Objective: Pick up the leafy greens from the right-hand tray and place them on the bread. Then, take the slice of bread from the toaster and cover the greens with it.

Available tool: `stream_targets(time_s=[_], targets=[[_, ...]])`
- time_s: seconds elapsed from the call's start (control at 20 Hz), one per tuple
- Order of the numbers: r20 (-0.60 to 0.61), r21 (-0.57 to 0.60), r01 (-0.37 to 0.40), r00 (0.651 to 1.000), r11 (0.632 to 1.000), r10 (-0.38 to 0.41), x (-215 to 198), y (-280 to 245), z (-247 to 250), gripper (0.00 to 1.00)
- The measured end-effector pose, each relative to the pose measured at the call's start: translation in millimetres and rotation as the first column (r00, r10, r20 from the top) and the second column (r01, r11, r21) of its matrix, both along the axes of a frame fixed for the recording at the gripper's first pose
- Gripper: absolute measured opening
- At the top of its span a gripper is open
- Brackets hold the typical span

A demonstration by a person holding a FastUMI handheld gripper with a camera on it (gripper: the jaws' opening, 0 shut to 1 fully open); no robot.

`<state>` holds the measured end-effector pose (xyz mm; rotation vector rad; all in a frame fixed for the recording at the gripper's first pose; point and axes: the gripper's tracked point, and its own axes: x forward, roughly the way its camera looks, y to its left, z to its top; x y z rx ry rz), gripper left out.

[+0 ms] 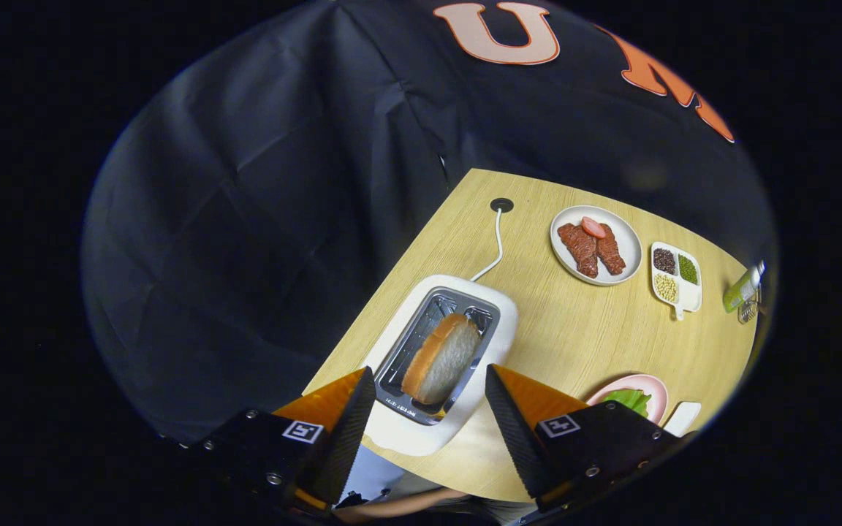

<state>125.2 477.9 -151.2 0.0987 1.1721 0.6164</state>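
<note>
We see the slice of bread [441,359] standing in the toaster [441,358] slot, its top proud and easy to pinch. Our gripper [430,409] hovers above it, fingers wide apart, holding nothing. The leafy greens [629,401] lie on a pink plate [653,387] nearby on the counter [574,329].

The claw [430,409] hides part of the leafy greens [629,400] and their pink plate [651,386].
</note>
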Motion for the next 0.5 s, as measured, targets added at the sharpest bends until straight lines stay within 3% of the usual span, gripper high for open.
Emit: stream_targets(time_s=[0.35,0.5], targets=[[-0.015,-0.082,0.037,0.999,0.996,-0.038,9,-1,-30,0.75],[-0.016,-0.094,0.066,0.998,0.993,-0.067,8,-7,-38,0.49]])
